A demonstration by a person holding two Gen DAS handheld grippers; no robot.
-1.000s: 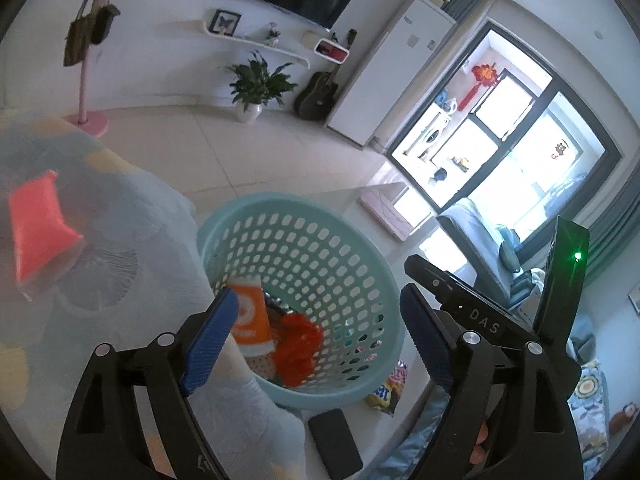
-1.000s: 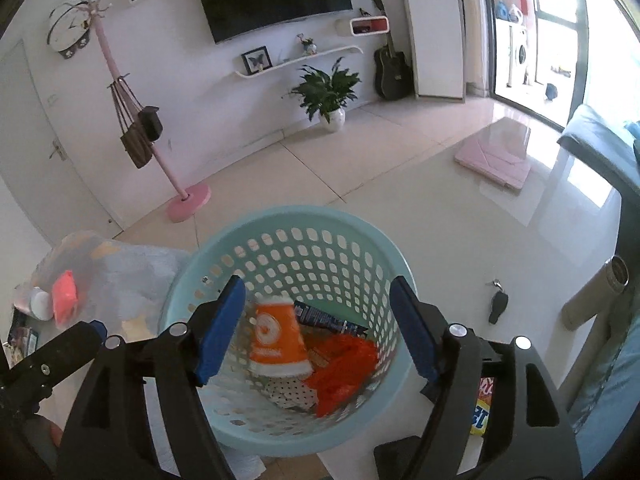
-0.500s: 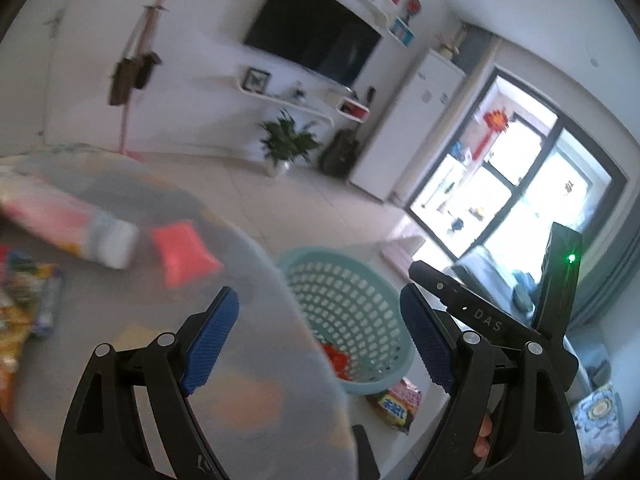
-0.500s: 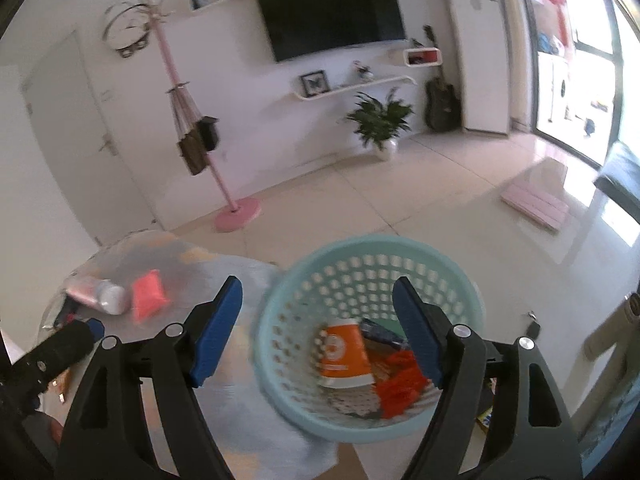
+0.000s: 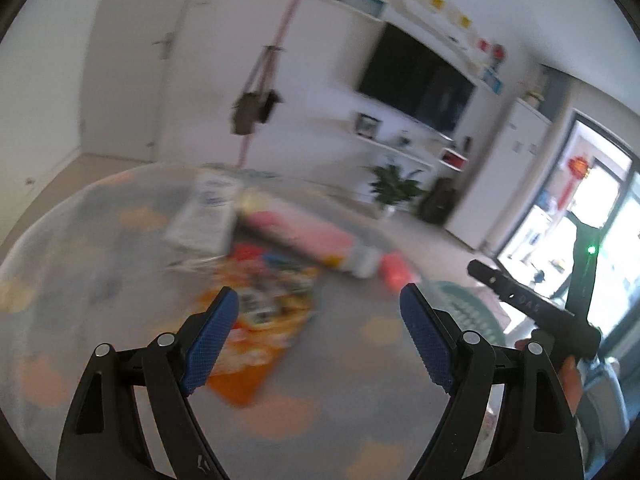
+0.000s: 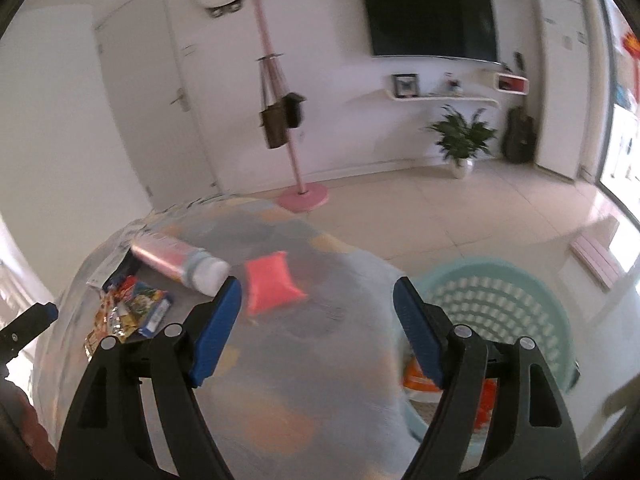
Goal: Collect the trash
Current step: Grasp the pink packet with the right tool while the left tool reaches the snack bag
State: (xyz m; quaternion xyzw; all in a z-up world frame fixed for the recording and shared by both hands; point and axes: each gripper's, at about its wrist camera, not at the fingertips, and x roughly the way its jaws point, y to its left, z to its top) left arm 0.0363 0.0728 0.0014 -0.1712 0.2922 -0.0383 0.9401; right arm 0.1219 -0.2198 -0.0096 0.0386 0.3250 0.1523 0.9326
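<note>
Both grippers hang open and empty over a round table with a grey, orange-spotted cloth (image 6: 280, 360). My left gripper (image 5: 320, 332) points at a blurred orange snack bag (image 5: 256, 332) lying just beyond its fingers. Behind the bag lie a pink bottle with a white cap (image 5: 308, 236), a small red-orange packet (image 5: 394, 270) and a white paper sheet (image 5: 208, 212). My right gripper (image 6: 316, 328) sits near the red-orange packet (image 6: 270, 282), with the pink bottle (image 6: 180, 258) and colourful wrappers (image 6: 128, 312) to its left. The teal basket (image 6: 500, 304) stands on the floor at right, holding orange trash (image 6: 420, 376).
A pink coat stand (image 6: 298, 160) with hanging bags rises behind the table. A potted plant (image 6: 460, 136), a guitar and a wall television (image 6: 432, 20) line the far wall. The other gripper's body (image 5: 532, 308) shows at the left view's right edge.
Both grippers swung left and rose, from above the teal basket to over the table. The basket slid to the right of each view, and the bottle, packet and snack bag came into view.
</note>
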